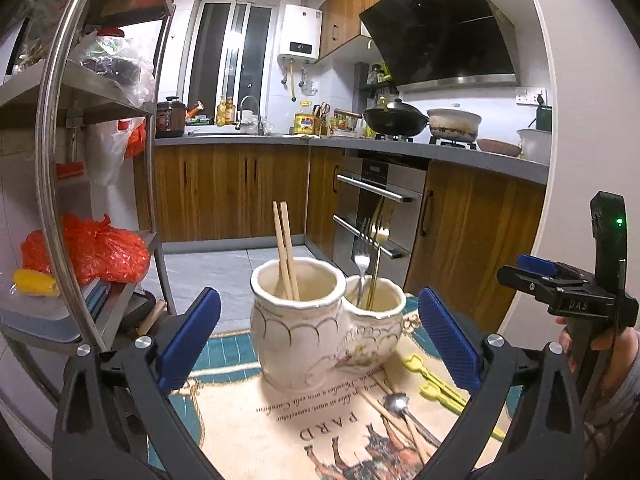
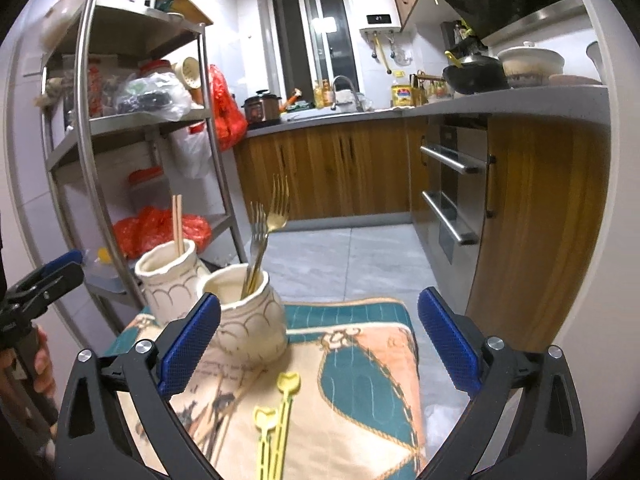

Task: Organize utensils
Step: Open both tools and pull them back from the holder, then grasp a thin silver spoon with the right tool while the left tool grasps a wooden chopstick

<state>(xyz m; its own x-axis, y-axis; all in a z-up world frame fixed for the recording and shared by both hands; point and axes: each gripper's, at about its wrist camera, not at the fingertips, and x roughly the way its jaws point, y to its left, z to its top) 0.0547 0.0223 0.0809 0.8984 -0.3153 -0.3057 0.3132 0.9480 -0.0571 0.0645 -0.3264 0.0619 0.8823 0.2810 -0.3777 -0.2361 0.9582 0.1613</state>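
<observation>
A cream double-pot utensil holder [image 1: 320, 332] stands on a patterned cloth [image 1: 256, 432]. One pot holds two wooden chopsticks [image 1: 286, 252], the other holds forks [image 1: 370, 256]. On the cloth lie more chopsticks [image 1: 390, 414], a metal spoon [image 1: 396, 402] and yellow plastic picks [image 1: 436, 388]. My left gripper [image 1: 320, 336] is open and empty, its jaws either side of the holder. My right gripper [image 2: 320, 340] is open and empty above the cloth, with the holder [image 2: 248, 316], its forks [image 2: 264, 232], chopsticks [image 2: 178, 224] and the yellow picks [image 2: 276, 412] ahead.
A metal shelf rack [image 2: 140, 128] with bags and jars stands at the left. Wooden cabinets, an oven [image 2: 452, 196] and a counter [image 2: 480, 104] with pots run along the back and right. Grey tiled floor [image 2: 344, 256] lies beyond the cloth's far edge.
</observation>
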